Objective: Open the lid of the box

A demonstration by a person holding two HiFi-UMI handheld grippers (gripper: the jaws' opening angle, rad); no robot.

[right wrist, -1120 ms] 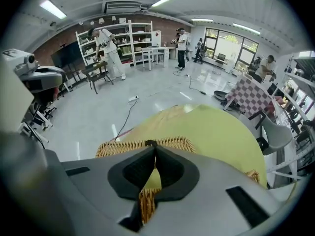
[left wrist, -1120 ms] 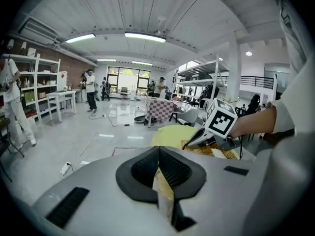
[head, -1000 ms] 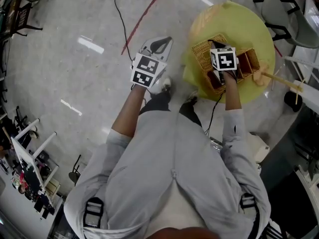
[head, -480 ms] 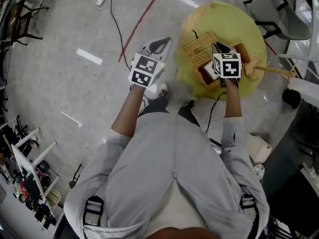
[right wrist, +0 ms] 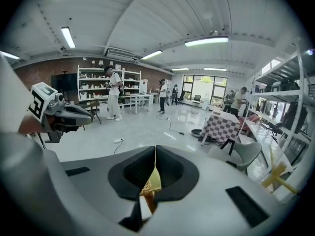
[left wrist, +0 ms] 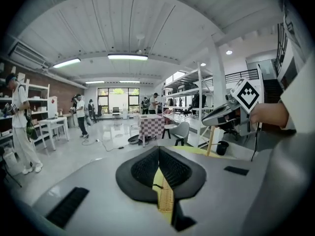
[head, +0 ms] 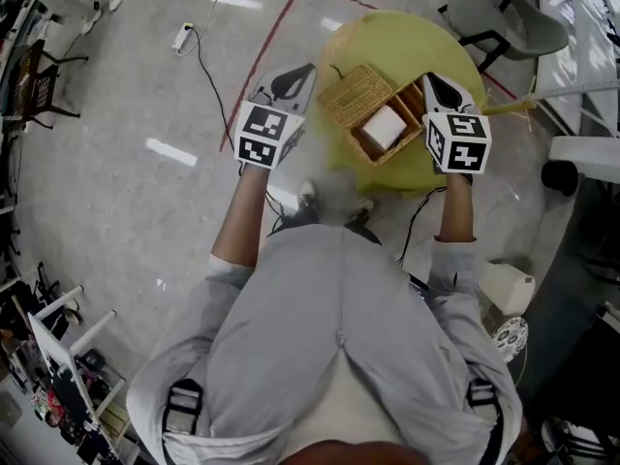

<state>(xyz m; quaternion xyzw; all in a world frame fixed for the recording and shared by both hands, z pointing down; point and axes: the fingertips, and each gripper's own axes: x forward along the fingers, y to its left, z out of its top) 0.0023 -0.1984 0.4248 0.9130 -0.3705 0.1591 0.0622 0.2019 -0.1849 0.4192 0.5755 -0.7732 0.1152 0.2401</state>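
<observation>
The wicker box [head: 371, 147] stands on the round yellow table [head: 417, 32]. Its woven lid [head: 356, 94] is swung back and lies open on the box's far left side. Inside the box sits a white block [head: 385, 126]. My left gripper [head: 304, 70] hovers shut at the table's left edge, just left of the lid, holding nothing. My right gripper [head: 432, 78] hovers shut to the right of the box, also holding nothing. In the left gripper view the shut jaws [left wrist: 158, 149] frame a strip of yellow cloth and wicker. The right gripper [right wrist: 155, 154] shows shut in its own view too.
A grey chair [head: 504, 17] stands beyond the table at the upper right. A wooden stick frame [head: 542, 95] reaches toward the table from the right. A black cable [head: 208, 42] and red floor tape [head: 266, 51] run across the floor on the left. People stand far off in the hall.
My right gripper has come off the box and moved to its right. The lid now lies fully open, showing the white block. My left gripper has moved up beside the table.
</observation>
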